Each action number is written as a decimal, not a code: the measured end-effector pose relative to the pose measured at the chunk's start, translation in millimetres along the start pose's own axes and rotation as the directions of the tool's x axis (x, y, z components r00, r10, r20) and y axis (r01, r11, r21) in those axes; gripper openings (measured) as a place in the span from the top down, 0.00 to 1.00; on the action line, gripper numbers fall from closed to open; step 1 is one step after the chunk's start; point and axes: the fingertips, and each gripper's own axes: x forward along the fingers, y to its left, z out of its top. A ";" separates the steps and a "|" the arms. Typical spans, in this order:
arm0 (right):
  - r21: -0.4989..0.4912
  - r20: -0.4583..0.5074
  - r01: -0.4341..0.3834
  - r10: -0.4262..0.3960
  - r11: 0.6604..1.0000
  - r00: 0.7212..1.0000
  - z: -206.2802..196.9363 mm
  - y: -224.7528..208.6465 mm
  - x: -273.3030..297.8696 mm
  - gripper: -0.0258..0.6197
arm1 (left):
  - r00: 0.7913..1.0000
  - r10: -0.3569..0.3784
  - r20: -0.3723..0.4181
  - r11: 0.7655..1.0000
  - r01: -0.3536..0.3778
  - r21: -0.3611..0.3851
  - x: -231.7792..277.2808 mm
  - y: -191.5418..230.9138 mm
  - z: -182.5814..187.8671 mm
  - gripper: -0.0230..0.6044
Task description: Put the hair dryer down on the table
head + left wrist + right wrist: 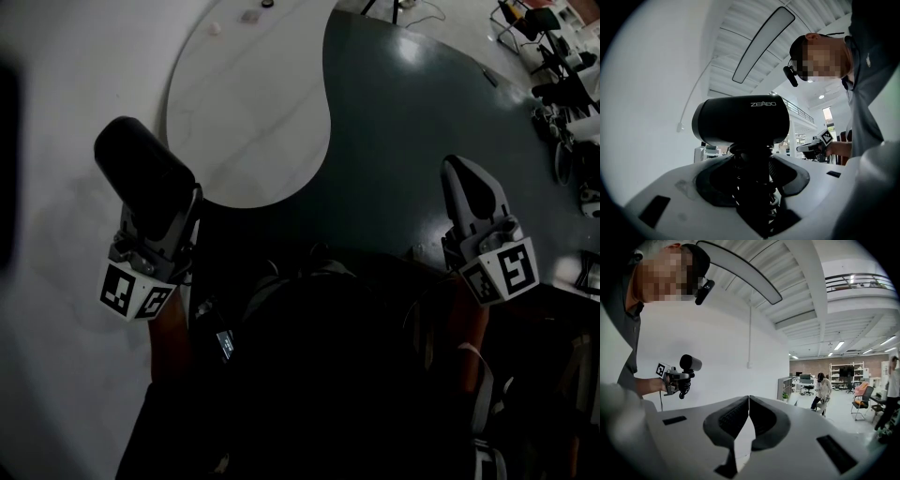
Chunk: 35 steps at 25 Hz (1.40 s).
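My left gripper (171,221) is shut on a black hair dryer (141,173), whose barrel sticks out past the fingers, left of the white round table (253,122) and over the pale floor. In the left gripper view the dryer's handle and coiled cord run down between the jaws (752,187), with the barrel (740,119) lying crosswise above them. My right gripper (461,173) is shut with nothing in it, over the dark table (422,141). The right gripper view shows its pads meeting (749,401), and the hair dryer (690,363) in the left gripper (677,378) far left.
The white table overlaps the dark one. Small bits (250,15) lie at the white table's far edge. Cables and tools (562,103) crowd the dark table's right rim. A person (821,390) and chairs stand far off in the hall.
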 end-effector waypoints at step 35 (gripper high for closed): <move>0.028 -0.034 0.105 -0.104 0.994 0.994 8.9 46.2 109.2 0.95 | 0.991 -0.131 -0.017 0.991 0.130 -0.037 17.3 130.8 -12.8 0.64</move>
